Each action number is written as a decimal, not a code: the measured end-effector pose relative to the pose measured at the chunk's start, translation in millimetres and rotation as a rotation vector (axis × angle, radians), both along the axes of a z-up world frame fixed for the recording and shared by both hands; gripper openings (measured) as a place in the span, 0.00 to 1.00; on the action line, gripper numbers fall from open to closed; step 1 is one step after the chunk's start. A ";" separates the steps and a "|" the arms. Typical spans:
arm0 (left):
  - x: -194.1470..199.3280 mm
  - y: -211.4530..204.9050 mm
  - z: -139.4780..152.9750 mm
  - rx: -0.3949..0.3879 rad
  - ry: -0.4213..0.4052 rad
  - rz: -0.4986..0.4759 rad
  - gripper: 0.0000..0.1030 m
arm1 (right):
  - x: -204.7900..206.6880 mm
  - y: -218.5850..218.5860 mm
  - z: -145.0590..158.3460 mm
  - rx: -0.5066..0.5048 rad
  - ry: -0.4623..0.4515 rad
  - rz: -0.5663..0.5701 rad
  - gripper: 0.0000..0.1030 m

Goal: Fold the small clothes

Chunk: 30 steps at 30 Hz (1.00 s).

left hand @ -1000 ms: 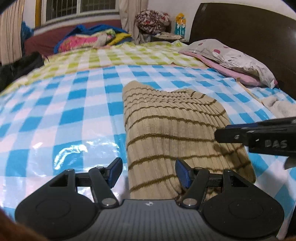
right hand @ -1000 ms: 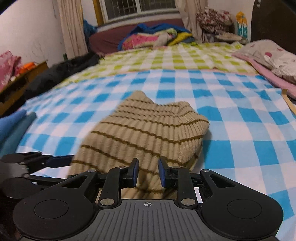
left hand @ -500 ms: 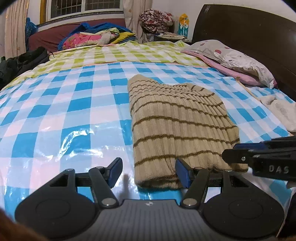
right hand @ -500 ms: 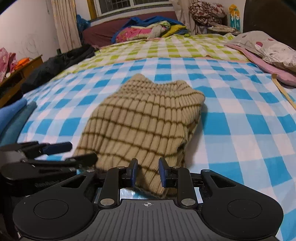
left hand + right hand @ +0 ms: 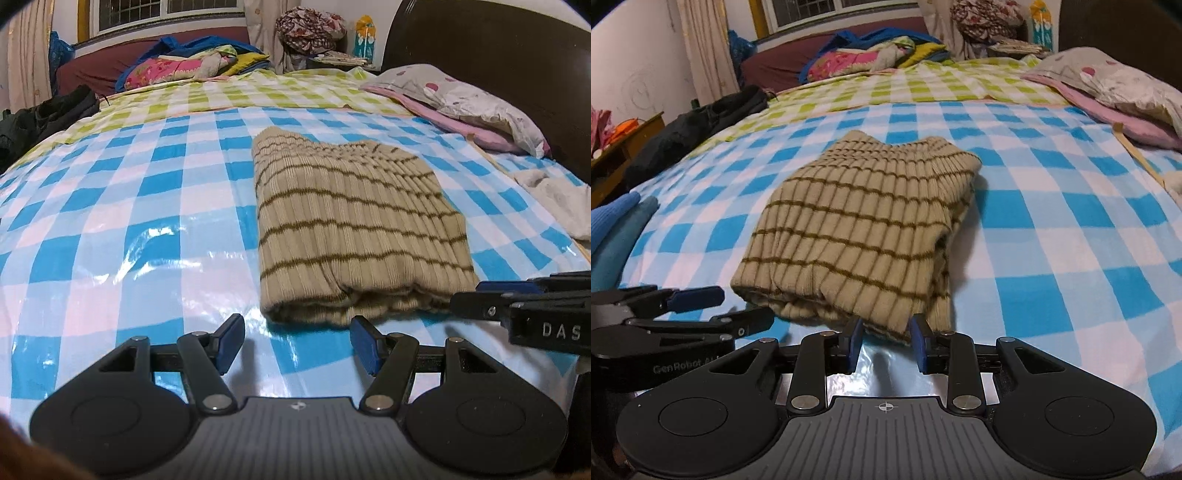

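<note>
A tan ribbed sweater with dark stripes (image 5: 354,221) (image 5: 868,229) lies folded flat on the blue checked plastic sheet (image 5: 147,258) over the bed. My left gripper (image 5: 297,341) stands open just short of the sweater's near left corner, with only the sheet between its fingers. My right gripper (image 5: 886,339) sits at the near right edge; its jaws are opening, and the folded hem lies at the fingertips without being pinched. Each gripper shows from the side in the other's view: right gripper (image 5: 517,302), left gripper (image 5: 701,306).
A pillow (image 5: 472,99) on a pink cloth lies before the dark headboard (image 5: 498,55) at the right, with a white cloth (image 5: 554,195) below it. Dark clothes (image 5: 44,114) lie far left, bright bedding (image 5: 184,66) at the back. Folded blue clothes (image 5: 613,221) sit at the left edge.
Both grippers have drawn back off the sweater to its near edge, so it now lies whole in front of them. The right jaws have spread a little wider.
</note>
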State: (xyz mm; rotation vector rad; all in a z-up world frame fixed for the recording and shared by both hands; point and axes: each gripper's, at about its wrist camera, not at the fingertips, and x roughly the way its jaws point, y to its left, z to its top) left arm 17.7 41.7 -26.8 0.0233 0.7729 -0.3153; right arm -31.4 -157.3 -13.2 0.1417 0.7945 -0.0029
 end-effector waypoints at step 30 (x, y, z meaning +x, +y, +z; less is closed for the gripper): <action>-9.1 -5.3 -5.9 0.008 0.022 -0.002 0.66 | -5.0 6.7 -14.8 0.017 0.019 -0.014 0.30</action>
